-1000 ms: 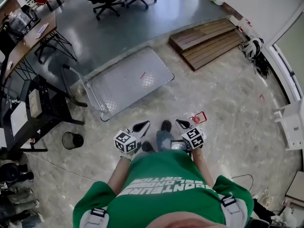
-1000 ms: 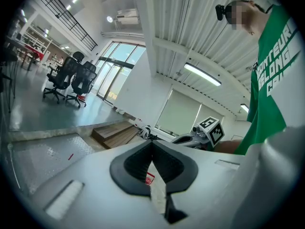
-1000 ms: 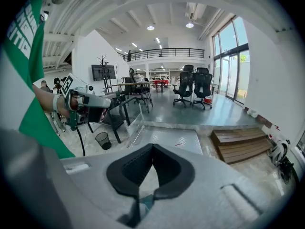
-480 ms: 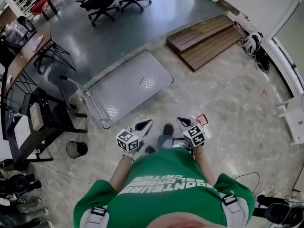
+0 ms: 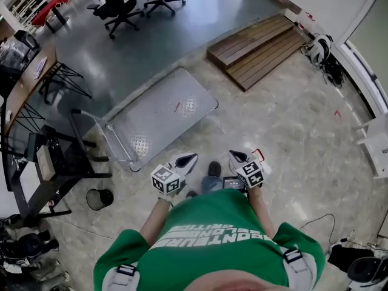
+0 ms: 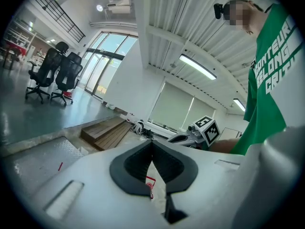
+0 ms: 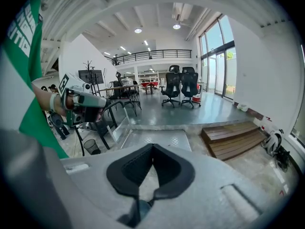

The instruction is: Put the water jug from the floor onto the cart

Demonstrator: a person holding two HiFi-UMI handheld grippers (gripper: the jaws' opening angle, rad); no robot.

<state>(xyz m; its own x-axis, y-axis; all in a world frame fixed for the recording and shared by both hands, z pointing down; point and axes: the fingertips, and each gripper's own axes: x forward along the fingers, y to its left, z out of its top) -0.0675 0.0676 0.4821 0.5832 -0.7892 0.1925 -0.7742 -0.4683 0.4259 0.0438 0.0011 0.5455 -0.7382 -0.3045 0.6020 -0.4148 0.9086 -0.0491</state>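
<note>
No water jug shows in any view. The cart (image 5: 159, 115) is a flat metal platform trolley on the floor ahead of me and to the left, with its push handle (image 5: 85, 132) at its left end. It also shows in the left gripper view as the cart (image 6: 28, 159) and in the right gripper view as the cart (image 7: 155, 138). My left gripper (image 5: 190, 158) and right gripper (image 5: 233, 156) are held side by side in front of the person's body, above the feet. Both are shut and hold nothing, as seen at the left gripper (image 6: 152, 143) and the right gripper (image 7: 152, 147).
A stepped wooden platform (image 5: 254, 47) lies at the far right. Office chairs (image 5: 118, 5) stand at the back. A black desk frame (image 5: 42, 162) and a waste bin (image 5: 99, 199) are at the left. A red tape mark (image 5: 259, 154) is on the floor by the right gripper.
The person has moved across the floor; the cart's near corner now lies a little closer at the left. Both grippers stay shut and empty in front of the body.
</note>
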